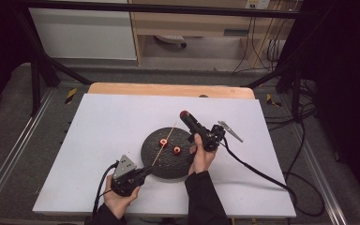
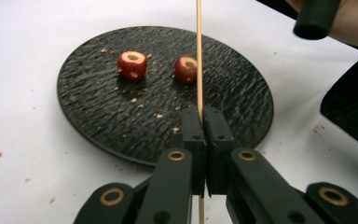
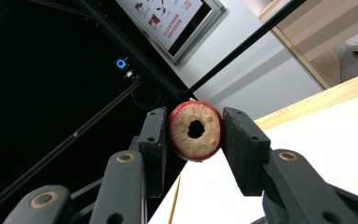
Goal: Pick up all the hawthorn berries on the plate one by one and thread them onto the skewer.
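Note:
A thin wooden skewer [image 2: 199,51] stands clamped between the jaws of my left gripper [image 2: 203,112], which is shut on it at the near edge of the round black plate [image 2: 98,116]. From above, the skewer [image 1: 165,140] slants up and away from the left gripper [image 1: 143,172] across the plate [image 1: 155,161]. Two red-skinned cored fruit pieces [image 2: 132,65] [image 2: 185,69] lie on the plate. My right gripper [image 3: 195,133] is shut on a third red cored slice [image 3: 195,130], hole facing the camera. In the high view that slice [image 1: 184,114] is held up beyond the plate.
Crumbs are scattered over the plate and the white table sheet [image 1: 98,126]. A grey clip-like tool [image 1: 229,130] lies right of the right gripper. Its cable [image 1: 258,171] trails off to the right. The wooden table edge [image 1: 168,89] runs along the back.

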